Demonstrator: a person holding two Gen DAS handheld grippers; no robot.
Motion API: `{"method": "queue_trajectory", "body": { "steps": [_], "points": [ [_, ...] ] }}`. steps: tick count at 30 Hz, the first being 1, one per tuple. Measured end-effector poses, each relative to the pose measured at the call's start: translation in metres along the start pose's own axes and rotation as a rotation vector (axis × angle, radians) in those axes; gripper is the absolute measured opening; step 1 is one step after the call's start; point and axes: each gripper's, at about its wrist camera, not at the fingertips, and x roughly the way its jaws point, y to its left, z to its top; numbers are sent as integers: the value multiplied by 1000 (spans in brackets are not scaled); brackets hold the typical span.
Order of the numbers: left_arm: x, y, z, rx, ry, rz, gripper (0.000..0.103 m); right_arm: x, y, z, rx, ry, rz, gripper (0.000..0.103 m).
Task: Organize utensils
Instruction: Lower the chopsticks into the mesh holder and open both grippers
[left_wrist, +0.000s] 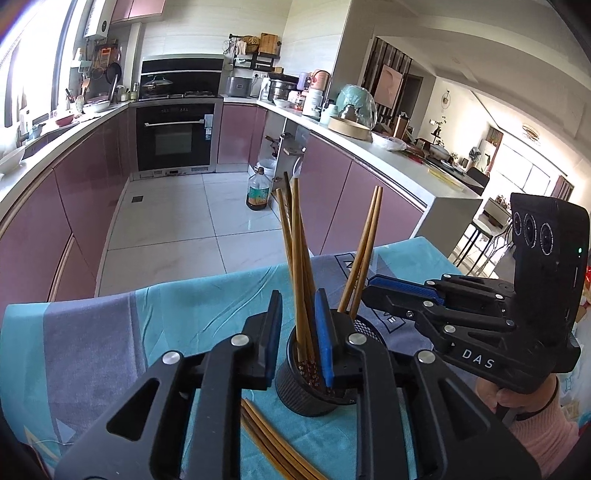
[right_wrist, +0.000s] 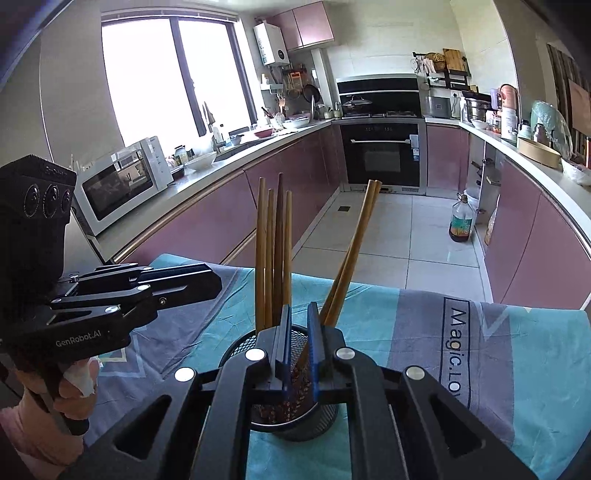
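1. Nearest, a loose bundle of brown wooden chopsticks (left_wrist: 275, 443) lies flat on the teal-and-grey patterned tablecloth (left_wrist: 110, 332), just in front of the black mesh cylindrical utensil holder (left_wrist: 299, 387).
2. Inside that holder a cluster of brown chopsticks (left_wrist: 295, 240) stands nearly upright, while a separate pair of wooden chopsticks (left_wrist: 364, 251) leans out to the right.
3. Left gripper (left_wrist: 298, 332): its blue-padded jaws stand slightly apart over the holder's mouth, one pad on either side of the upright cluster, which rises through the gap without being pinched; the grip is released.
4. Right gripper (right_wrist: 298, 345): its jaws are almost together above the holder's rim, and the lower part of the leaning pair passes between the blue pads; whether the pads actually press on the sticks cannot be told.
5. Each gripper is carried by a hand; a pink sleeve (left_wrist: 546, 432) shows behind the right one.
6. Beyond the table, a plastic oil bottle (left_wrist: 258, 194) stands on the white tiled floor (left_wrist: 177, 221) beside mauve cabinets (left_wrist: 88, 184).
7. Farthest, a black built-in oven (left_wrist: 175, 136) closes the kitchen, and a white microwave (right_wrist: 123, 182) sits on the counter by the window.
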Motion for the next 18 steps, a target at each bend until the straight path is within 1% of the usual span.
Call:
{"method": "queue_trajectory", "body": {
  "steps": [2, 4, 7, 11, 14, 15, 17, 18],
  "points": [
    [-1, 1, -1, 2, -4, 7, 21, -1, 0, 0, 1, -2, 1, 10],
    [-2, 1, -3, 2, -11, 13, 27, -2, 0, 0, 4, -7, 1, 10],
    [-8, 2, -6, 5, -30, 27, 28, -6, 0, -1, 11, -18, 5, 13],
    [-21, 4, -16, 8, -63, 43, 34, -18, 4, -3, 7, -46, 17, 23],
    [-34, 6, -23, 11, -89, 61, 41, -29, 8, -6, -2, -66, 33, 25],
    [-39, 7, -26, 12, -102, 66, 45, -33, 11, -7, -5, -73, 37, 29],
    [-48, 9, -31, 11, -117, 78, 47, -40, 15, -12, -17, -89, 42, 36],
    [-52, 10, -35, 10, -125, 87, 51, -44, 18, -14, -25, -94, 48, 39]
  ]
}}
